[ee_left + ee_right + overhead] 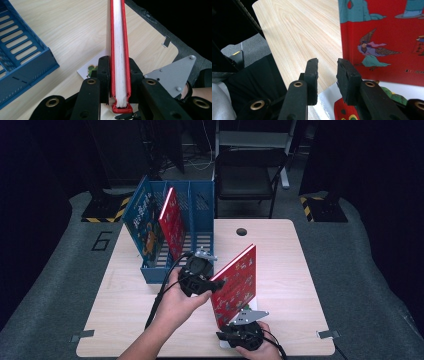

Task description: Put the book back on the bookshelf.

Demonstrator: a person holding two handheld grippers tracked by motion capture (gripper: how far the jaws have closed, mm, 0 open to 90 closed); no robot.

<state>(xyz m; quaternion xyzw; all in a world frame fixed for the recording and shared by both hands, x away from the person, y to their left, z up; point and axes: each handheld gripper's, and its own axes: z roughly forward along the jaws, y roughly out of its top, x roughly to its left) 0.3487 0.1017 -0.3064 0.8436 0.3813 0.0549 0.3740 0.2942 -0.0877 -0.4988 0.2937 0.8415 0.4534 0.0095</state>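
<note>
Two tools, left tool clamped on upright red book, right tool open beside it

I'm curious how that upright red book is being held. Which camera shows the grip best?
The left gripper view: the left claw is shut on the red book, pads on both covers, white page edges between. The high view shows the book upright but the grip small. The right gripper view shows its illustrated cover, with no grip.

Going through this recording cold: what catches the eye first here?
A red hardcover picture book stands upright mid-table, the left gripper clamped on its edge. Behind it, a blue slotted plastic file rack holds two more books. The right gripper is open near a white book lying flat.
</note>
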